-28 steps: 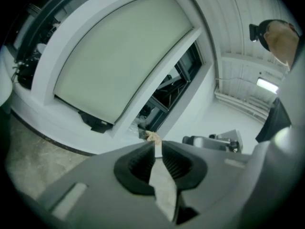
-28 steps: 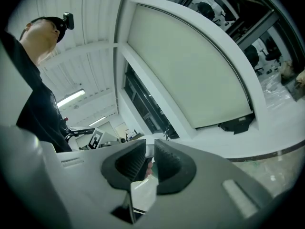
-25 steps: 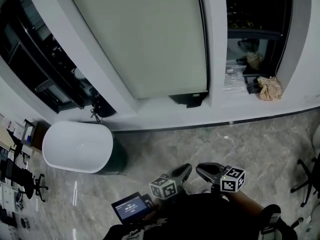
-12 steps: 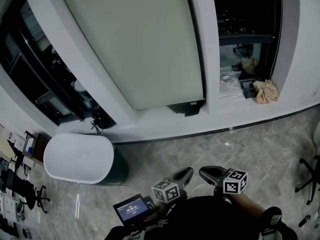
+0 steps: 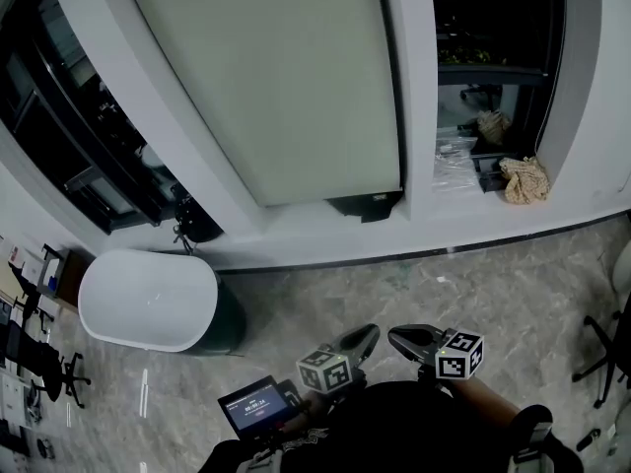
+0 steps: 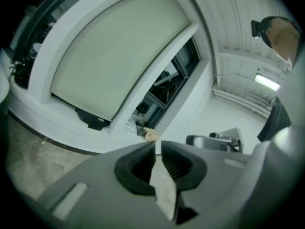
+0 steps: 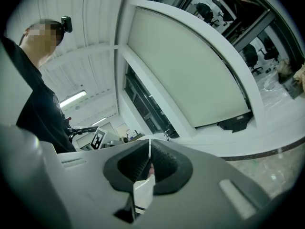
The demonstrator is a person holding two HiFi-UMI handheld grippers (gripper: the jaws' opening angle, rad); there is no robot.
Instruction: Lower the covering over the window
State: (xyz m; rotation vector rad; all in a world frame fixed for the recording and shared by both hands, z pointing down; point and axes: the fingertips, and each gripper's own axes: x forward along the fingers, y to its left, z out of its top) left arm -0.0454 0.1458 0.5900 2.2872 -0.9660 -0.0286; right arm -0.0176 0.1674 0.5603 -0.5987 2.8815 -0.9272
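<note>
Beyond the floor [image 5: 473, 284] the blind [image 5: 276, 77] hung almost to its sill [image 5: 325, 233] (little remained), while we held the left gripper [image 6: 157, 146] barely parted and the right gripper [image 7: 149, 143] closed, both empty.

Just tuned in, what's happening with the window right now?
A person stands facing the window with a gripper in each hand, both held close to the body and touching nothing. The pale roller blind is down nearly to the sill, with only a dark object showing under its bottom edge. The left gripper is slightly open and empty; the right gripper is shut.
</note>
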